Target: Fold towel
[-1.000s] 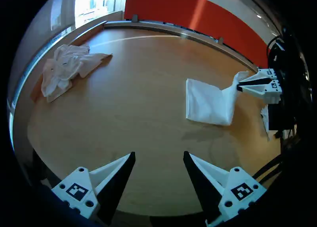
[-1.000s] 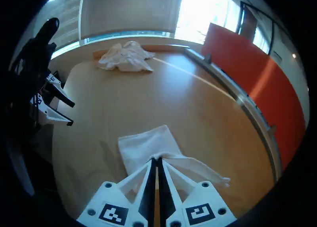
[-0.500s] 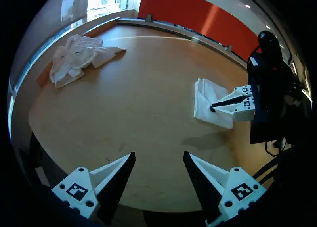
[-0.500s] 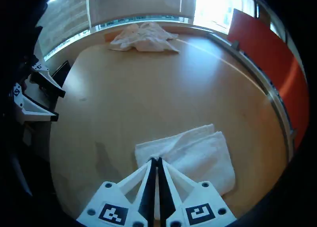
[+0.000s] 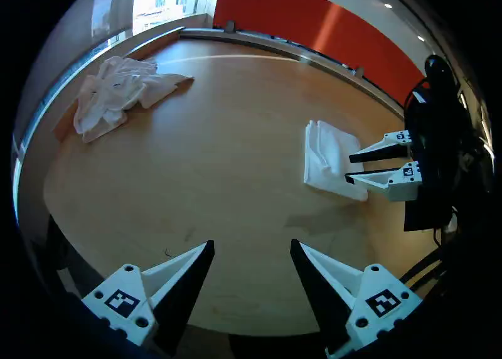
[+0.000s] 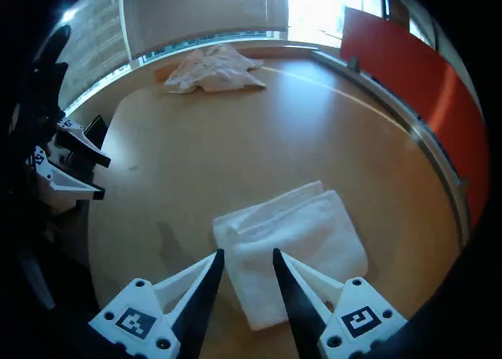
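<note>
A white towel [image 6: 295,246] [image 5: 327,159] lies folded into a thick rectangle on the wooden table [image 5: 219,145]. My right gripper [image 6: 246,263] is open, its fingertips just over the towel's near edge and nothing between them. In the left gripper view that right gripper [image 5: 349,168] stands open at the towel's right side. My left gripper [image 5: 251,249] is open over bare wood, well away from the towel. The right gripper view has the left gripper [image 6: 102,178] open at the table's left edge.
A crumpled heap of pale cloth [image 5: 119,92] [image 6: 213,70] lies at the table's far side by the window. An orange wall panel [image 5: 314,26] runs behind a metal rail [image 6: 401,108] along the table's edge. A dark-clad person [image 5: 439,145] holds the right gripper.
My right gripper has opened and let go of the towel, which now lies flat and folded. The left gripper has stayed open and barely moved.
</note>
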